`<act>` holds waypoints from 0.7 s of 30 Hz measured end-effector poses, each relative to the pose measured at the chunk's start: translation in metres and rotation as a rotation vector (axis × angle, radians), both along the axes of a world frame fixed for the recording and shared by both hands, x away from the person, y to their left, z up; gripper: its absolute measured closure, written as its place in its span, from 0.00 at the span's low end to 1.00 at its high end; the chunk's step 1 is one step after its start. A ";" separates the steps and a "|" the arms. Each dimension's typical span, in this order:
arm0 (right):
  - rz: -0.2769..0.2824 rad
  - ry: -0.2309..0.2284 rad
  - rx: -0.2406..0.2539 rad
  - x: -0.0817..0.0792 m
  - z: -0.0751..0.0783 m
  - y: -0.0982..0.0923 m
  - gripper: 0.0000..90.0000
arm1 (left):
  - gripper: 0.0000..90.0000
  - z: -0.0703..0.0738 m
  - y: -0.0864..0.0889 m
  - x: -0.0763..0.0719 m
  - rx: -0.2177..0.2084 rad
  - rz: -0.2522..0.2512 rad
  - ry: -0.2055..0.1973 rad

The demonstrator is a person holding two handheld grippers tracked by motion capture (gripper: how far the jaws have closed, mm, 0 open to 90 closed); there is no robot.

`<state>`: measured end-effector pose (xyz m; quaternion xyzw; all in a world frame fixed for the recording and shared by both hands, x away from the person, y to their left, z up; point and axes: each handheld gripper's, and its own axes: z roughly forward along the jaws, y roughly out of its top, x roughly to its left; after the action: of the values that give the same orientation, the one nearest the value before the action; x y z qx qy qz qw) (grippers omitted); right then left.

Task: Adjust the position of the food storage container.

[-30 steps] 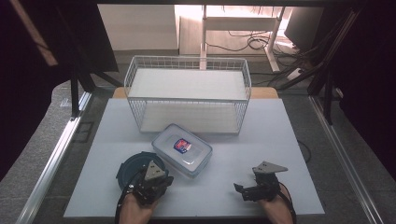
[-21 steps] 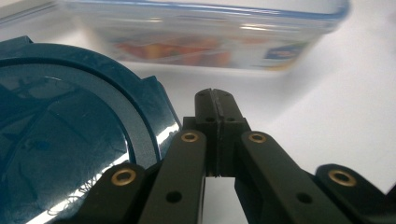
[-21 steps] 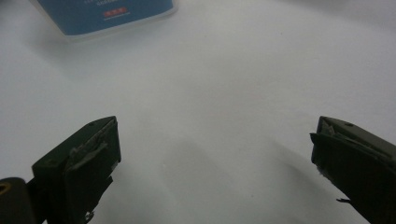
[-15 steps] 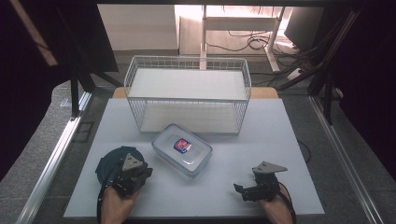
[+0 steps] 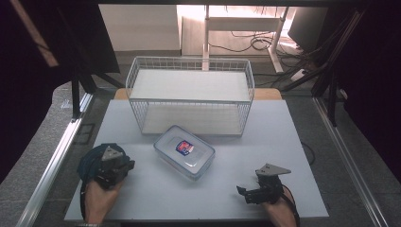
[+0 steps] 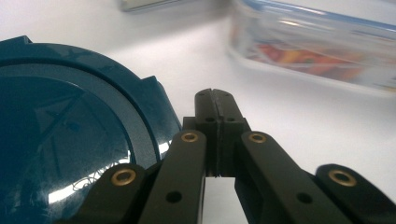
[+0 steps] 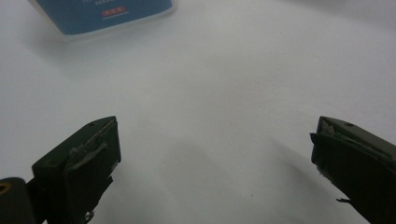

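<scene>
At the near left edge of the white table (image 5: 142, 203), the left hand (image 5: 97, 201) holds the left gripper (image 5: 124, 166) low, its jaws pressed together with nothing between them; the left gripper view shows the two black tips meeting flat against each other. Just to that gripper's left, partly under it, lies a dark blue round lid (image 5: 91, 158), its notched rim (image 6: 154, 93) close beside the jaw tips, though whether they touch cannot be told. At the near right, the right hand (image 5: 279, 213) holds the right gripper (image 5: 242, 193), jaws spread wide over bare table and holding nothing, pointing toward the left. Between the two grippers the near strip of table is open, and more bare surface lies right of the right gripper out to the table's edge. A little farther off, ahead of both grippers and between them, a clear box (image 5: 184, 152) with a blue and red label sits at a slant, well apart from either; its side (image 6: 317, 44) shows blurred ahead and right of the left jaws. Just behind it, a white wire basket (image 5: 190, 122) stands at the far edge, its near wall close to the box.
</scene>
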<state>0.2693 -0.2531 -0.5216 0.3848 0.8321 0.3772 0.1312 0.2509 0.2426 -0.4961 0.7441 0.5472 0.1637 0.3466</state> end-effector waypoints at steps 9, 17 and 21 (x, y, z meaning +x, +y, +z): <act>-0.009 -0.002 -0.001 -0.001 0.002 0.003 0.02 | 1.00 -0.001 -0.001 0.003 -0.034 0.020 -0.002; -0.016 0.008 0.047 -0.002 0.007 0.010 0.00 | 0.98 0.012 -0.024 0.026 -0.041 -0.011 -0.047; -0.029 0.026 0.042 -0.004 0.011 0.011 0.15 | 1.00 0.016 -0.042 0.044 -0.023 -0.020 -0.059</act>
<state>0.2657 -0.2420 -0.5109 0.4042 0.8201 0.3876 0.1178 0.2945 0.2010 -0.4800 0.7403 0.5310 0.1759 0.3728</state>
